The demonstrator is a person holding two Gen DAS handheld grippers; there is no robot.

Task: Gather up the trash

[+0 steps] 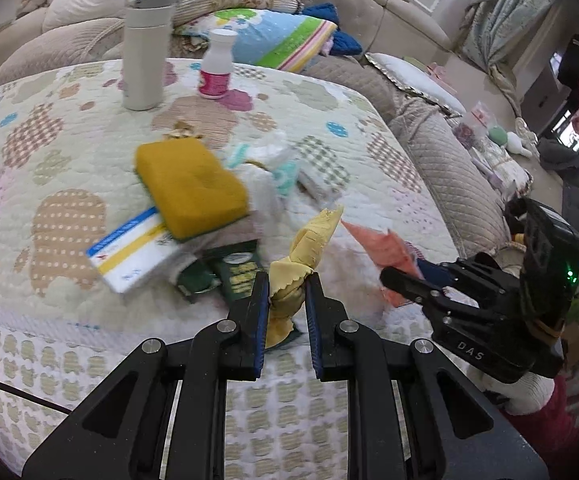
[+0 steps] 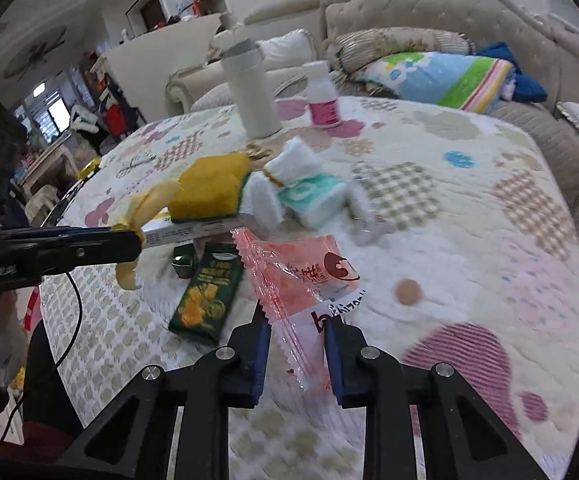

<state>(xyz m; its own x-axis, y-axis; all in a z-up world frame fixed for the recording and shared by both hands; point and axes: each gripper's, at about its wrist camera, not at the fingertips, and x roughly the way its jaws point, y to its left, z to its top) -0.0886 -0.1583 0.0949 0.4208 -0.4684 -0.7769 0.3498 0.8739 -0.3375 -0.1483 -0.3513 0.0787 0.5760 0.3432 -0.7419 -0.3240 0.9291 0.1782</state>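
Observation:
My left gripper is shut on a yellow banana peel, which sticks up and hangs out between the blue pads above the table's front edge. My right gripper is shut on a pink plastic snack wrapper, held off the quilted table cover. In the left wrist view the right gripper shows at the right with the pink wrapper in it. In the right wrist view the left gripper reaches in from the left with the peel.
On the table lie a green snack packet, a yellow sponge, a white, blue and yellow box and a teal tissue pack. A white flask and a small pink-labelled bottle stand at the back. Sofas ring the table.

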